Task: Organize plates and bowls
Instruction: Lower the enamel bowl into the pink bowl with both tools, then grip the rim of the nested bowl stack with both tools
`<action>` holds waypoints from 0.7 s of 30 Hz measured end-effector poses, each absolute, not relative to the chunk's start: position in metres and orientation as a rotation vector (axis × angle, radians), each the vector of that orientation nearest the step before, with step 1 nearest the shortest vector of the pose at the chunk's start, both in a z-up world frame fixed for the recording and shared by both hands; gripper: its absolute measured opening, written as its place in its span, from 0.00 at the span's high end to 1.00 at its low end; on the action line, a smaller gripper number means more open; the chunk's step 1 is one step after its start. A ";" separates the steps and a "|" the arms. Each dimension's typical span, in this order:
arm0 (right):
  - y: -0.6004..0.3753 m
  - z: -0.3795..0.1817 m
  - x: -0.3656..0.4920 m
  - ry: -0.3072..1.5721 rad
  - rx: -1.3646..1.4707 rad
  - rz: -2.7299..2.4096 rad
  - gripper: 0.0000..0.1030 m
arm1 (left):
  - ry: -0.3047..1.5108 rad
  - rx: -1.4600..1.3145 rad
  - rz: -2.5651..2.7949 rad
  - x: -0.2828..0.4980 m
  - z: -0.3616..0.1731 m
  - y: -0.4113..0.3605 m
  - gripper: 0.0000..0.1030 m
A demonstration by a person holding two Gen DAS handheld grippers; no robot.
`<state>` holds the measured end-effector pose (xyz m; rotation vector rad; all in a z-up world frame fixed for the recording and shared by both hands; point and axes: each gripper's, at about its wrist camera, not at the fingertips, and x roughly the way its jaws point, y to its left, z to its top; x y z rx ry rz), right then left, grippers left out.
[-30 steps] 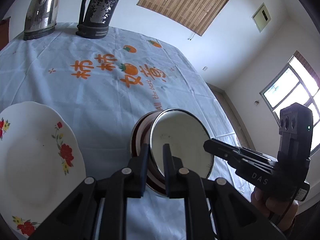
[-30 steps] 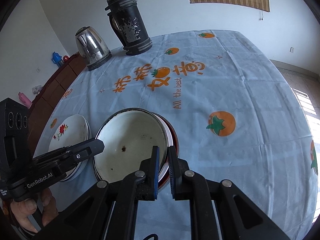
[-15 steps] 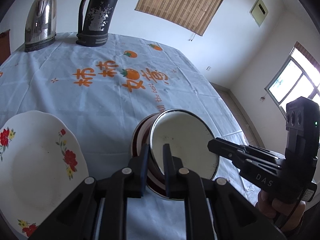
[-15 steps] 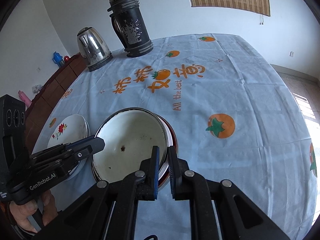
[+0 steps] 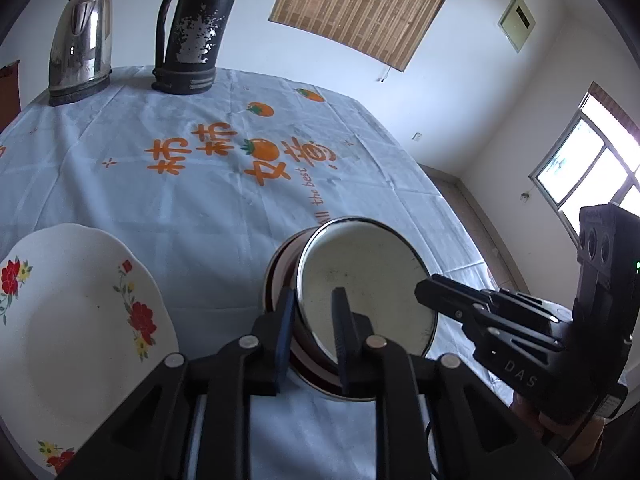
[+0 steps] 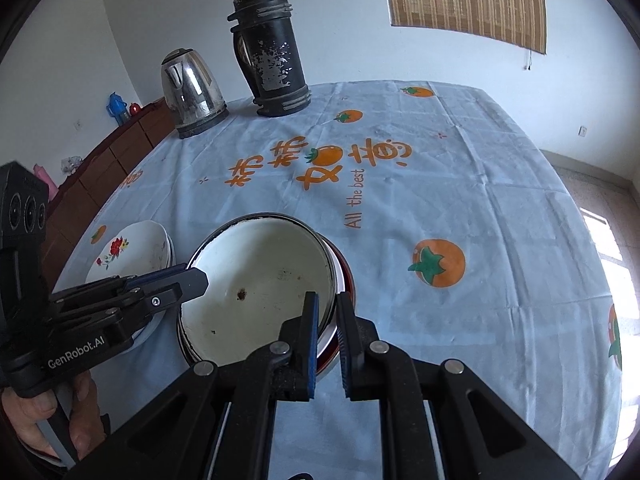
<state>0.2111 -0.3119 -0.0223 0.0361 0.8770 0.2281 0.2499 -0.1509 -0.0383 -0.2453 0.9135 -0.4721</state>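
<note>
A white enamel bowl (image 5: 368, 280) (image 6: 260, 280) sits nested on a red-rimmed bowl (image 5: 280, 272) (image 6: 346, 276) on the tablecloth. My left gripper (image 5: 313, 316) (image 6: 192, 280) straddles its near-left rim. Its jaws are opening, with the rim in the gap between them and a gap showing at the pads. On the opposite side, my right gripper (image 6: 326, 320) (image 5: 424, 292) is shut on the bowl's rim. A white plate with red flowers (image 5: 80, 320) (image 6: 132, 248) lies to the left of the bowls.
A steel kettle (image 5: 80, 40) (image 6: 192, 92) and a black thermos (image 5: 192, 36) (image 6: 272, 48) stand at the table's far side. The blue cloth with orange print (image 6: 440, 184) stretches to the right edge. A wooden sideboard (image 6: 100, 168) stands beyond the table's left side.
The left gripper's jaws have parted from the bowl's rim. The right gripper keeps its grip, and the bowl has stayed where it was.
</note>
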 end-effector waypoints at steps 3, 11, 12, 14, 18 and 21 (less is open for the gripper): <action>-0.313 -0.020 0.210 0.857 0.040 0.232 0.86 | 0.894 -0.239 -0.476 0.247 -0.035 -0.153 0.42; -0.325 -0.019 0.205 0.794 0.084 0.215 0.57 | 0.837 -0.215 -0.438 0.244 -0.027 -0.150 0.24; -0.326 -0.019 0.204 0.792 0.087 0.215 0.57 | 0.849 -0.218 -0.435 0.246 -0.030 -0.150 0.24; -0.327 -0.021 0.203 0.787 0.102 0.215 0.57 | 0.867 -0.220 -0.427 0.248 -0.035 -0.150 0.24; -0.331 -0.023 0.200 0.735 0.116 0.193 0.57 | 0.874 -0.218 -0.408 0.249 -0.041 -0.151 0.24; -0.331 -0.027 0.198 0.693 0.121 0.166 0.57 | 0.884 -0.209 -0.403 0.249 -0.047 -0.155 0.24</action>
